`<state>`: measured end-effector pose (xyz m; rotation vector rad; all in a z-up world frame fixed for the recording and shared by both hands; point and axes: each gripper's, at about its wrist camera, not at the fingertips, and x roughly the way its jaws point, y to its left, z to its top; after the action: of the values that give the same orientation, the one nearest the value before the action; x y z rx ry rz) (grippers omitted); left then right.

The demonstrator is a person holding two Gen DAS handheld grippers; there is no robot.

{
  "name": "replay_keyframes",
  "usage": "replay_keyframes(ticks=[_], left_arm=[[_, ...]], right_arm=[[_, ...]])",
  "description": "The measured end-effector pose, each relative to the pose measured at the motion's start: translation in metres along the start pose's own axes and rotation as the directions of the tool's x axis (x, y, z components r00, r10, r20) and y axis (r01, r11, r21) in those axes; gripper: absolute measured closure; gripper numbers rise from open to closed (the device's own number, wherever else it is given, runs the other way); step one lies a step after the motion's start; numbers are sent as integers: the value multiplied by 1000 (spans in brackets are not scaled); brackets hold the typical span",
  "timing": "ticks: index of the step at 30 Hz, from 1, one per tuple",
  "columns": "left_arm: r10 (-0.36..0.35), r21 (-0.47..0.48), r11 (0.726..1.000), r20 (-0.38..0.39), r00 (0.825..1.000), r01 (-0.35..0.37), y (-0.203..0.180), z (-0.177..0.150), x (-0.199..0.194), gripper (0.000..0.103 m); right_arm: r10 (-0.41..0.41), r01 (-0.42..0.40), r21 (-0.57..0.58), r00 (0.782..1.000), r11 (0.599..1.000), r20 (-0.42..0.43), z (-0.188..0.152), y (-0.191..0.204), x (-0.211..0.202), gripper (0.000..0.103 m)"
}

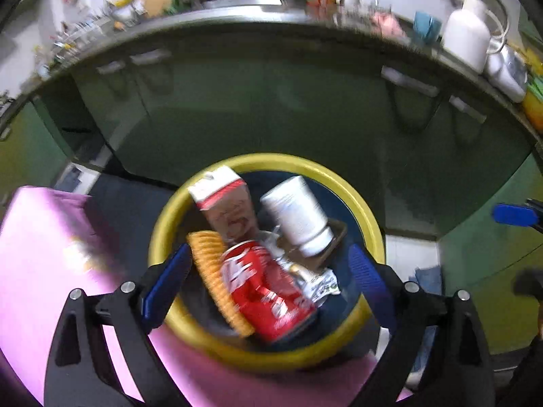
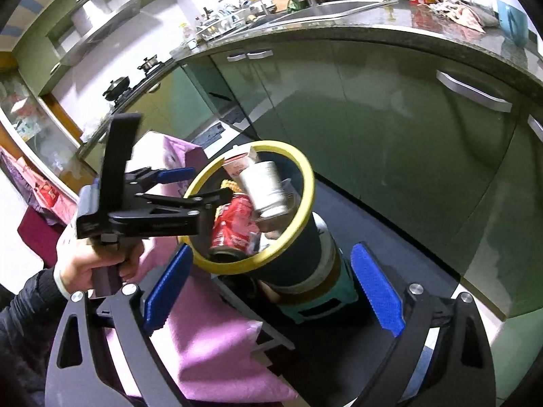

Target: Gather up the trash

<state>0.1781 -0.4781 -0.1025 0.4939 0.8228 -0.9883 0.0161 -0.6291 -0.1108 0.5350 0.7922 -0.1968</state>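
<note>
A dark bin with a yellow rim point(image 1: 356, 196) point(image 2: 305, 203) stands beside a pink-covered surface. It holds a red soda can point(image 1: 268, 288) point(image 2: 234, 224), a white bottle point(image 1: 298, 213) point(image 2: 264, 186), a carton point(image 1: 227, 203) point(image 2: 237, 164), an orange corrugated piece point(image 1: 213, 278) and crumpled wrappers point(image 1: 322, 285). My left gripper point(image 1: 268, 281) is open and empty right above the bin's mouth; it also shows in the right wrist view point(image 2: 210, 186). My right gripper point(image 2: 271, 288) is open and empty, lower, in front of the bin's body.
The pink cloth point(image 1: 51, 237) point(image 2: 217, 332) lies left of the bin. Green kitchen cabinets point(image 2: 390, 118) and a cluttered counter point(image 2: 373, 23) run behind. A teal stool or box point(image 2: 319, 298) sits under the bin on a dark floor.
</note>
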Motion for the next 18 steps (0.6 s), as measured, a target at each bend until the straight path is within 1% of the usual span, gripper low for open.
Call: replay_keyframes(ticks=[3, 5, 6, 8, 9, 10, 12, 14, 15, 17, 18], left_arm=[[45, -35, 998, 67, 997, -43, 10, -22, -51, 13], [71, -84, 995, 114, 991, -61, 20, -46, -91, 10], [95, -125, 989, 139, 986, -77, 26, -65, -115, 9], [122, -196, 977, 168, 978, -88, 36, -96, -150, 7], [147, -237, 966, 179, 973, -102, 41, -115, -168, 7], [172, -263, 957, 178, 969, -122, 44, -127, -180, 7], [243, -316, 931, 164, 956, -182, 49, -157, -204, 7], [329, -378, 889, 134, 935, -259, 56, -190, -228, 7], [357, -418, 864, 117, 927, -280, 60, -206, -239, 7], [380, -492, 822, 97, 920, -287, 69, -231, -256, 7], [403, -536, 790, 85, 911, -299, 72, -247, -268, 7]], right_arm=[[14, -14, -23, 1000, 1000, 3, -2, 12, -3, 10], [27, -27, -49, 1000, 998, 0, -6, 25, -4, 9], [39, -39, -66, 999, 997, -2, -8, 33, -4, 9], [64, -65, -109, 998, 992, -5, -14, 53, -5, 9], [74, -74, -129, 997, 989, -4, -17, 61, -6, 9], [80, -80, -144, 997, 986, -1, -18, 68, -7, 9], [88, -86, -175, 996, 981, 6, -23, 83, -9, 8], [101, -97, -205, 995, 974, 9, -29, 99, -11, 5], [109, -104, -217, 994, 971, 9, -32, 105, -12, 5], [124, -118, -251, 992, 961, 5, -39, 120, -13, 5], [125, -119, -264, 992, 957, 6, -42, 126, -13, 5]])
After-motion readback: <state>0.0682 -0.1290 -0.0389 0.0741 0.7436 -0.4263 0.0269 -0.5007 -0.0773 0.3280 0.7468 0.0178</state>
